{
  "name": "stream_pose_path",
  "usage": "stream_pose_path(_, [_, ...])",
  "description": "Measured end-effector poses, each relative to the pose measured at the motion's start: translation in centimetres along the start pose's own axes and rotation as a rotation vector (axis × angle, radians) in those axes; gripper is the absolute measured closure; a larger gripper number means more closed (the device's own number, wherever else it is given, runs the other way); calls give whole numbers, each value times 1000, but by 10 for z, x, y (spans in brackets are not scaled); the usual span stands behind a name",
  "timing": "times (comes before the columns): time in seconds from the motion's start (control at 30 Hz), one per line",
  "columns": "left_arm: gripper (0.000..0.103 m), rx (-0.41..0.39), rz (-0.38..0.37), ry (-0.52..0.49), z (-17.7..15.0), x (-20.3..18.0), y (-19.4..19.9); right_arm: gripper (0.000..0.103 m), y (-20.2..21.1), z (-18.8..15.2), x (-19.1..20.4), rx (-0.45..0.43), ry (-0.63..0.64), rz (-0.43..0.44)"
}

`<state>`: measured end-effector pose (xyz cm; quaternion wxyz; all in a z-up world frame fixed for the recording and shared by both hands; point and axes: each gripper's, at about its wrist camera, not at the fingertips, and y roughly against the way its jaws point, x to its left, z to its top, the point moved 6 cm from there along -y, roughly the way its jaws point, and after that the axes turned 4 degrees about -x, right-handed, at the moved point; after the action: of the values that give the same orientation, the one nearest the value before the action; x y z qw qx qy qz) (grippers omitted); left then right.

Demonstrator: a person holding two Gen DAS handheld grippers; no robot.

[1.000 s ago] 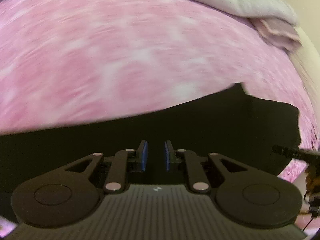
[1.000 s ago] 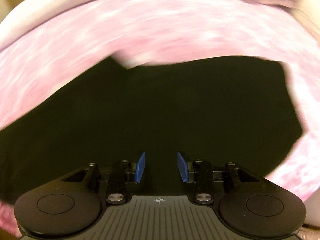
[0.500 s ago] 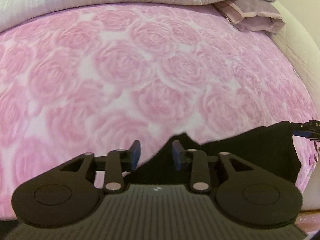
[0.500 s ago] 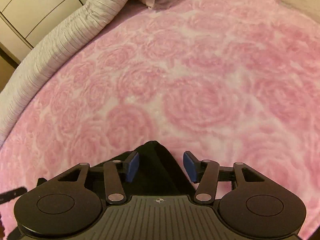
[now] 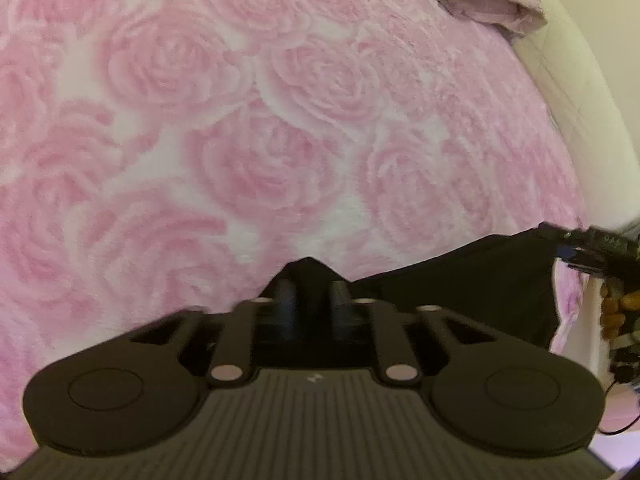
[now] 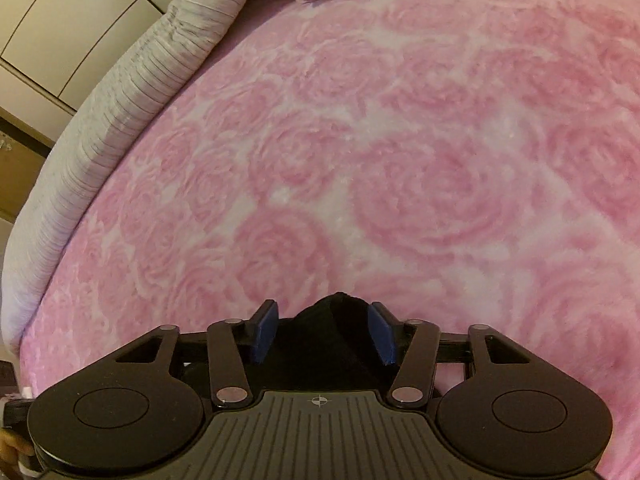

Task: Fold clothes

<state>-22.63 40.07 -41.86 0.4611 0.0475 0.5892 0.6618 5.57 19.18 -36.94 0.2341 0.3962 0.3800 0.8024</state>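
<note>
Black fabric, the garment (image 5: 460, 280), now lies low on the rose-patterned pink blanket (image 5: 280, 140), where a second ago it filled most of both wrist views; the two grippers have travelled out to its corners. That reads to me as the start of a fold: both corners being taken so an edge can be carried over.

On the left gripper (image 5: 310, 300) the fingers have come together, blurred in the frame, with a peak of the black cloth poking out just beyond the tips. I judge it pinched, though the blur hides the pads. The right gripper (image 6: 326, 332) is closing at this moment: its blue pads (image 6: 265, 330) stand apart with a hump of the garment (image 6: 336, 320) bunched between them, the right pad at the cloth and a gap on the left, so no firm grip yet.

Both tools tilt steeply down toward the bed, near edge of the garment under them. From the left view the right tool shows at the far right edge, at the garment's other corner, a hand below it. A grey ribbed quilt (image 6: 120, 100) lies rolled along the blanket's far left side.
</note>
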Motion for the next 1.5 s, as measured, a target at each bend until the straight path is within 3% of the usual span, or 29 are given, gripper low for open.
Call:
stream_pose_path(0.07, [103,-56,12,6,-2,3,9,91,5,0,4,-36,51,-25])
stream_pose_path(0.17, [103,-171,22,37,-6,12,24,97,15,0,4,-116,112,-85])
stream_pose_path(0.23, [103,-189,71,32,-11,16,20,103,15,-3,-9,-148,98,-185])
stream_pose_path(0.3, [103,-178,98,25,-15,17,8,103,7,-5,-28,-135,94,-290])
stream_pose_path(0.37, [102,-182,127,-36,-15,7,3,103,4,-6,-45,-102,-38,-254])
stream_pose_path(0.43, [100,-217,161,-63,-12,0,11,103,15,-3,-44,-133,-79,-233])
stream_pose_path(0.5, [98,-266,179,-54,-9,-1,23,98,28,-2,-32,-157,-16,-261])
stream_pose_path(0.57, [88,-333,187,26,-11,8,50,82,40,-6,-15,-167,89,-298])
stream_pose_path(0.67, [87,-384,261,117,-35,20,91,75,53,-31,18,-139,254,-270])
stream_pose_path(0.73, [87,-373,313,130,-70,21,112,75,57,-57,38,-103,383,-236])
stream_pose_path(0.83, [87,-292,367,138,-133,17,123,74,49,-103,50,-21,525,-225])
stream_pose_path(0.97, [90,-117,434,201,-207,25,106,74,31,-145,25,73,468,-265])
stream_pose_path(1.07, [92,-140,443,272,-223,26,117,74,42,-147,22,52,397,-262])
stream_pose_path(1.13, [92,-175,439,249,-220,18,129,74,57,-144,32,32,383,-278])
stream_pose_path(1.2, [85,-209,436,212,-218,11,139,74,70,-146,47,-1,381,-241])
stream_pose_path(1.33, [83,-151,456,278,-231,22,145,74,64,-177,65,77,373,-242])
stream_pose_path(1.5, [83,-169,472,265,-250,22,200,74,84,-216,97,125,330,-232])
